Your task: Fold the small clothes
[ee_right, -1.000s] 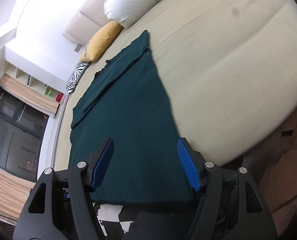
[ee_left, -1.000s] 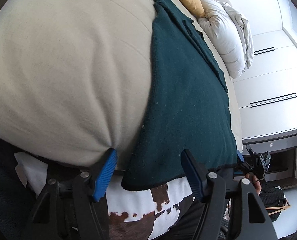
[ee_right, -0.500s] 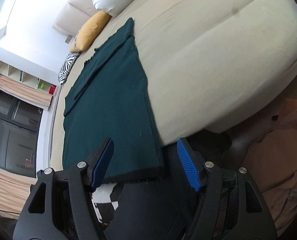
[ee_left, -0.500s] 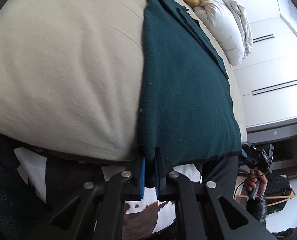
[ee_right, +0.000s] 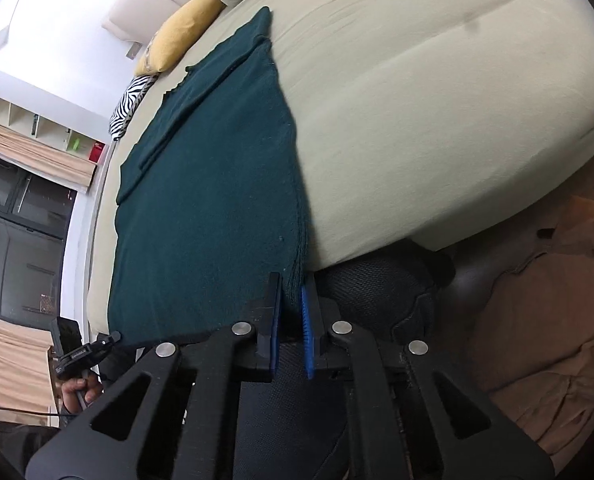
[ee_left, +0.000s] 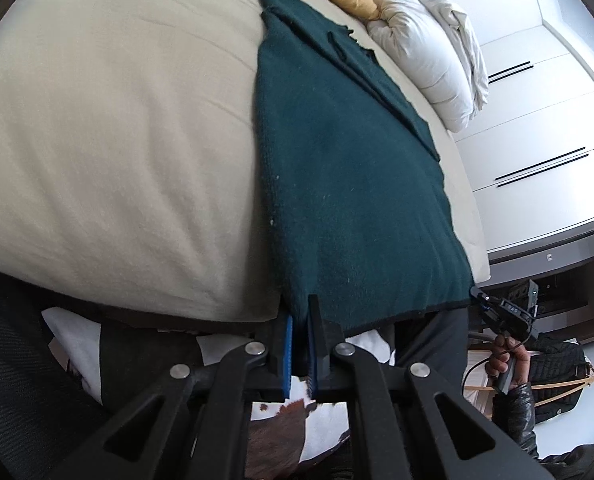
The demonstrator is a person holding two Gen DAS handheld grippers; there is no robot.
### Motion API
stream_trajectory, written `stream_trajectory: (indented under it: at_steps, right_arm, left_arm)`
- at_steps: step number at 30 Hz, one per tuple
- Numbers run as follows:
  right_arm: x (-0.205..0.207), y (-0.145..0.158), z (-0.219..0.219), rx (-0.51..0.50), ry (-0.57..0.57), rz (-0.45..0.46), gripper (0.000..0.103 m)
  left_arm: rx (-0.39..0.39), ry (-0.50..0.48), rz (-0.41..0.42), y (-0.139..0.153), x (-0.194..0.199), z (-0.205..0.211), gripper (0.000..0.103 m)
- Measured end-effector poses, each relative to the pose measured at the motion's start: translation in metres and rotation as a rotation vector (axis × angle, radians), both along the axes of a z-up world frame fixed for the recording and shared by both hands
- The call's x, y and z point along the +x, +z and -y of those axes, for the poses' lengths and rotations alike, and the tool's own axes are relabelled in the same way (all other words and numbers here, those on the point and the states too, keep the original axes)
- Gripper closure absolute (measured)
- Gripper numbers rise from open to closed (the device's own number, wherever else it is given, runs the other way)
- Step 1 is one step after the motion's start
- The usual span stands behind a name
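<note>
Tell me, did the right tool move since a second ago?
Yes. The right tool slid sideways from the middle of the green garment to its corner by the bare cream bed, and shut on it.

Bed [ee_left: 117, 140], cream-beige cover, gently rumpled, fills most of both views. Dark green garment [ee_left: 345, 168] lies flat along it, near hem at the bed's near edge, far end toward the pillows. At the head: mustard cushion [ee_right: 181, 36], white pillow [ee_left: 429, 52] beside it, zebra-print cushion [ee_right: 131, 106] just past the mustard one in the right wrist view.
</note>
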State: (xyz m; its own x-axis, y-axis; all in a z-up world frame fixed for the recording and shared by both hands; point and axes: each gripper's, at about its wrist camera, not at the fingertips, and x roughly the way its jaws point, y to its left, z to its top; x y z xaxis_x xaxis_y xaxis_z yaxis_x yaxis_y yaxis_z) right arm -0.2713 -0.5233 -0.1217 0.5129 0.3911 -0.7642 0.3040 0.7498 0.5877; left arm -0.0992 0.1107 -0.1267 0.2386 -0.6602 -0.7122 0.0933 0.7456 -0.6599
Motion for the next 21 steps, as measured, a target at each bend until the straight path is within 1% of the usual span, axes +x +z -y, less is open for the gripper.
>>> stream_trajectory:
  at_steps: [5,12,15,17,21]
  right_arm:
    - [-0.002,0.011,-0.002,0.024,-0.002,0.049,0.096]
    - [-0.001,0.045,0.001,0.112,-0.051,0.203,0.097]
    - [0.005,0.057,0.005,0.156,-0.09,0.266,0.097]
    - [0.012,0.066,0.008,0.177,-0.109,0.302,0.097]
    - [0.036,0.084,0.008,0.199,-0.123,0.363,0.097]
  left_arm:
    - [-0.075,0.027,0.023,0.016,0.002,-0.007,0.097]
    - [-0.223,0.09,0.057,0.048,0.015,-0.019,0.097]
    - [-0.285,0.12,0.072,0.061,0.024,-0.025,0.097]
    - [-0.311,0.134,0.082,0.066,0.032,-0.028,0.097]
    - [-0.378,0.164,0.093,0.076,0.056,-0.029,0.097]
